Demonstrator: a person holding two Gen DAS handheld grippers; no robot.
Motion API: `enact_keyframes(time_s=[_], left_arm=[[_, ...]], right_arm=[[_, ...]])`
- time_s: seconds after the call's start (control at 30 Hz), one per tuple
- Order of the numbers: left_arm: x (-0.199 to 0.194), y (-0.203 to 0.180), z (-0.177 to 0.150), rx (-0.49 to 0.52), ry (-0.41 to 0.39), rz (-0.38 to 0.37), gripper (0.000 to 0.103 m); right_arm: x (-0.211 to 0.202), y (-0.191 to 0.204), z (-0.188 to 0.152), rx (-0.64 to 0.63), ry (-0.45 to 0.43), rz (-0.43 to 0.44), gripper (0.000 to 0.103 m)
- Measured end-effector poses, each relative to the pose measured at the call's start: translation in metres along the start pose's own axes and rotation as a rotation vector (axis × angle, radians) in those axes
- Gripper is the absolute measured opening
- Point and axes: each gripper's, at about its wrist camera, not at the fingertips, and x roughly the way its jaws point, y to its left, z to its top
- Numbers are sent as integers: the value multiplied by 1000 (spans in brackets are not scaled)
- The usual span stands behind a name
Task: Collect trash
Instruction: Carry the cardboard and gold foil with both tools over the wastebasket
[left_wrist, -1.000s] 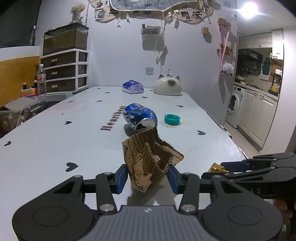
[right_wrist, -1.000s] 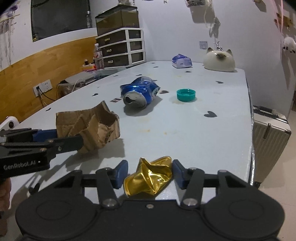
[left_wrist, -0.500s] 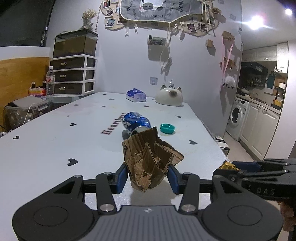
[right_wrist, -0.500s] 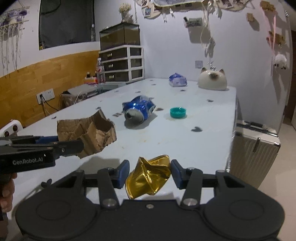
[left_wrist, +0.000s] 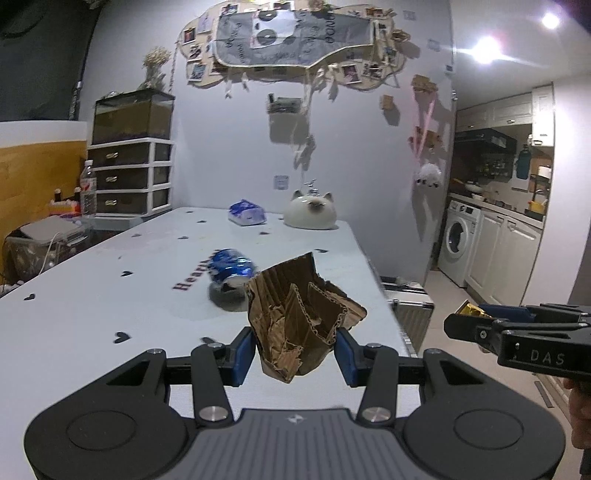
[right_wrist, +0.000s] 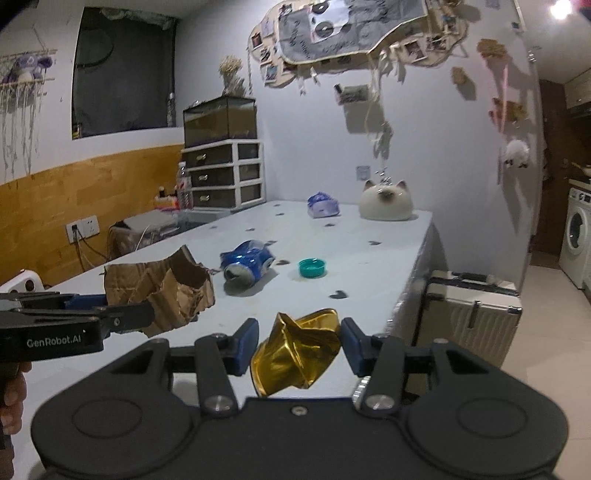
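Note:
My left gripper is shut on a torn piece of brown corrugated cardboard and holds it above the white table. My right gripper is shut on a crumpled gold foil wrapper, lifted near the table's front right corner. The cardboard also shows in the right wrist view, to the left. A crushed blue can lies on its side mid-table, with a teal bottle cap to its right.
A blue plastic packet and a white cat-shaped ceramic sit at the table's far end. A silver suitcase stands off the table's right edge. Drawers and clutter stand at the left; a washing machine stands at the far right.
Both grippers have risen and pulled back from the table with their trash; the table and can sit lower and farther in both views.

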Motion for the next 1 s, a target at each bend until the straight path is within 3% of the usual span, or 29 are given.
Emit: enact_keyframes(time_s=[0.53, 1.0], left_arm=[[-2, -132, -14, 68, 3, -162, 48], [43, -258, -63, 126, 133, -295, 48]], right_arm=[[-91, -101, -32, 88, -44, -169, 50], [-130, -205, -99, 199, 23, -299, 50]])
